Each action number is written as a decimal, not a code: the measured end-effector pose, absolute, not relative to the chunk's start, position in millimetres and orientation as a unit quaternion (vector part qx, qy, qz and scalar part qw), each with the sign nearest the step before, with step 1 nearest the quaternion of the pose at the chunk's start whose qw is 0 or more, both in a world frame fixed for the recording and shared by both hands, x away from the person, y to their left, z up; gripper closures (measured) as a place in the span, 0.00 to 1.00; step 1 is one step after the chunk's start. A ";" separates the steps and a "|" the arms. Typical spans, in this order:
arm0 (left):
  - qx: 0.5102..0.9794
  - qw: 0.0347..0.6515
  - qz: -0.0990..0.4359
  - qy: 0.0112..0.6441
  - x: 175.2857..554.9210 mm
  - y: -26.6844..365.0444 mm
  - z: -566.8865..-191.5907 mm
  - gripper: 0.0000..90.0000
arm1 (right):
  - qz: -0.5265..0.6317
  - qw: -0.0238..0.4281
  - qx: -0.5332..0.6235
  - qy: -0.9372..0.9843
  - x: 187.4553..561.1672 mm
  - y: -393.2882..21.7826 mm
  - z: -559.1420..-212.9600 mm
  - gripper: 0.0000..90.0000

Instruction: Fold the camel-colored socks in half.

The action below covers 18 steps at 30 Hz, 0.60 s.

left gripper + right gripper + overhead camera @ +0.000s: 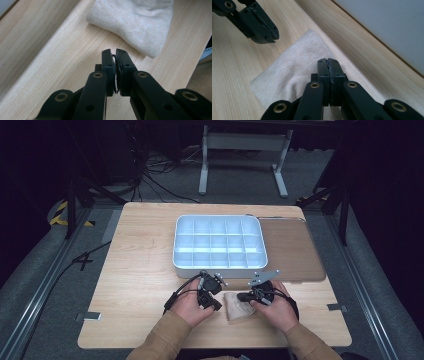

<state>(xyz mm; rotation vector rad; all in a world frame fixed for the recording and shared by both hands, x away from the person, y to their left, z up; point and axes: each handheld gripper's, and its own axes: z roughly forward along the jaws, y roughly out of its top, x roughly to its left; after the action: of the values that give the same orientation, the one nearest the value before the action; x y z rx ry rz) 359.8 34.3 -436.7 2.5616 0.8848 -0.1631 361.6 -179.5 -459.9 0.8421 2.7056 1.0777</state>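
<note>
A beige folded cloth [237,310] lies on the wooden table near its front edge, between my two hands. My left gripper [217,304] is just left of the cloth, its jaws shut with nothing between them. In the left gripper view its tips [114,51] hover over bare wood, a little short of the cloth [135,22]. My right gripper [241,296] comes in from the right, jaws pressed together. Its tips [328,60] sit above the cloth [297,65], and no fabric shows between the pads. The left gripper [274,36] also appears at the upper left of the right gripper view.
A white tray [220,267] with several empty compartments stands just beyond the hands, at the table's middle. A brown mat [292,250] lies to its right. Bare wood [135,270] stretches to the left, and cables lie on the floor behind the table.
</note>
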 end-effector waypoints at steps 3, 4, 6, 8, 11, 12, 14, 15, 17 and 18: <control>0.920 0.213 -0.060 0.323 361.1 32.4 -439.5 0.95 | 0.358 0.063 0.273 0.891 358.6 -180.3 -457.3 1.00; 0.923 0.212 -0.059 0.317 362.6 31.8 -440.4 0.95 | 0.360 0.065 0.271 0.890 357.0 -181.1 -455.0 1.00; 0.922 0.210 -0.062 0.319 363.0 30.1 -442.6 0.95 | 0.367 0.070 0.266 0.888 352.8 -183.0 -449.2 1.00; 0.925 0.204 -0.063 0.316 363.3 28.4 -443.6 0.95 | 0.366 0.068 0.264 0.890 348.6 -184.9 -444.7 1.00; 0.927 0.198 -0.065 0.313 364.0 25.3 -444.1 0.95 | 0.361 0.062 0.260 0.894 344.8 -184.8 -445.7 1.00; 0.926 0.203 -0.065 0.311 364.4 24.3 -445.6 0.95 | 0.359 0.058 0.259 0.895 344.7 -183.8 -447.8 1.00; 0.927 0.200 -0.064 0.310 365.3 22.9 -446.8 0.95 | 0.353 0.052 0.261 0.897 344.5 -181.5 -452.3 1.00; 0.927 0.200 -0.062 0.311 365.8 22.7 -447.5 0.95 | 0.349 0.049 0.259 0.899 344.7 -180.5 -454.6 1.00; 0.927 0.200 -0.061 0.313 367.2 22.7 -448.5 0.95 | 0.345 0.043 0.262 0.900 345.1 -179.8 -458.4 1.00; 0.926 0.202 -0.061 0.313 367.5 22.7 -448.7 0.95 | 0.343 0.040 0.263 0.901 345.6 -180.1 -459.4 1.00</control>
<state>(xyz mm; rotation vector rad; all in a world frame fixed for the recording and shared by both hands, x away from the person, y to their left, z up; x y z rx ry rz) 367.5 22.7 -448.7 2.5867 0.8739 -0.1708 345.6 -180.1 -459.4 0.8042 2.7602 1.0504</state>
